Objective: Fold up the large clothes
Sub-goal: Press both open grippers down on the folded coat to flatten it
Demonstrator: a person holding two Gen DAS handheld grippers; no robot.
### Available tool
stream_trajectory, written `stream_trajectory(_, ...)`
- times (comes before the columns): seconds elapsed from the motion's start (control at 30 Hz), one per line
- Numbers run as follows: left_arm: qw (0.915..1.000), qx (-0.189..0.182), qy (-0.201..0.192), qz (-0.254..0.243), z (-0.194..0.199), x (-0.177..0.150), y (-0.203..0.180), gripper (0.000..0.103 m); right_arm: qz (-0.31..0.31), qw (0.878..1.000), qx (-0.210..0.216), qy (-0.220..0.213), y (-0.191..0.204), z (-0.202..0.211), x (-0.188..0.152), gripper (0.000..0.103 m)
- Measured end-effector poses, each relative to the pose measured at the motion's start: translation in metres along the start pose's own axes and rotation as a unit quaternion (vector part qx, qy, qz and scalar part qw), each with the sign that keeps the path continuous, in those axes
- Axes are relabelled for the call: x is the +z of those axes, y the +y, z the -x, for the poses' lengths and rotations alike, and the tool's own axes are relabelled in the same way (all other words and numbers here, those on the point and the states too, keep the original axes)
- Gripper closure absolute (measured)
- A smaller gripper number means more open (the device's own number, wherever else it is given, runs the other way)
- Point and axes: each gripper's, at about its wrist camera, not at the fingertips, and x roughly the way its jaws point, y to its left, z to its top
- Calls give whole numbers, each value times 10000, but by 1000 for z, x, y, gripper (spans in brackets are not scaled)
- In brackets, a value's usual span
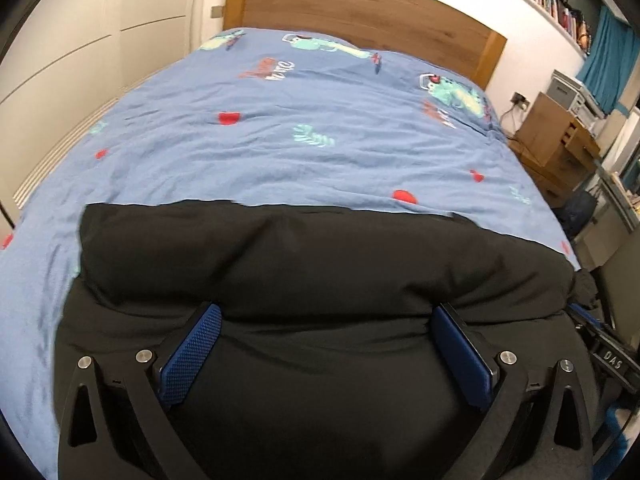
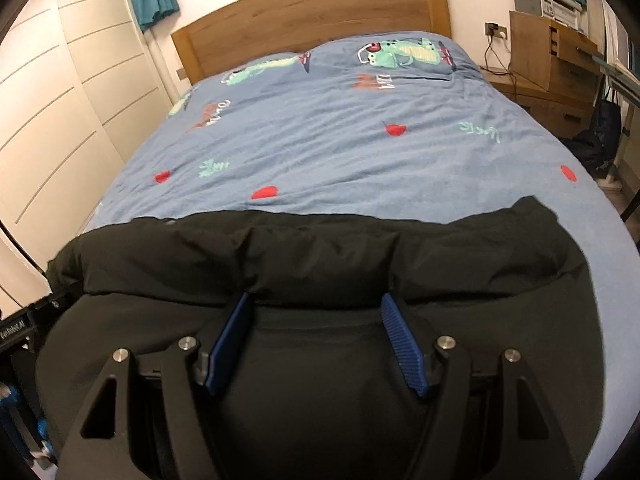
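Note:
A large black padded garment lies across the near end of the bed, with a thick folded edge on top; it also shows in the right wrist view. My left gripper is open, its blue pads wide apart over the garment, tips against the folded edge. My right gripper is open too, its blue pads apart over the same garment, tips at the fold. Neither holds cloth that I can see.
The bed has a blue patterned duvet and a wooden headboard. White wardrobe doors stand on the left. Wooden bedside furniture and a dark bag stand on the right.

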Motion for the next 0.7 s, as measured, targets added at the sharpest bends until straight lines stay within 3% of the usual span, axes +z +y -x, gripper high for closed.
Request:
stream_trajectory(0.1,9986,529,7,-3,8,-6,18,1,75,9997,-246,57,-12,7,-5,36)
stream_trajectory(0.27,9949,906,-407,-147,52,-33,33,1,-69,9993,-364,-25,-33,39,-16,36)
stream_trajectory(0.53,9913,813,-963,-390,95,-69,24,1,312,9971,139,-678,-1,104,-53,36)
stream_trajectory(0.7,9889,731,-1166,-561,96,-81,19,1,660,9953,60,-712,22,102,-73,36)
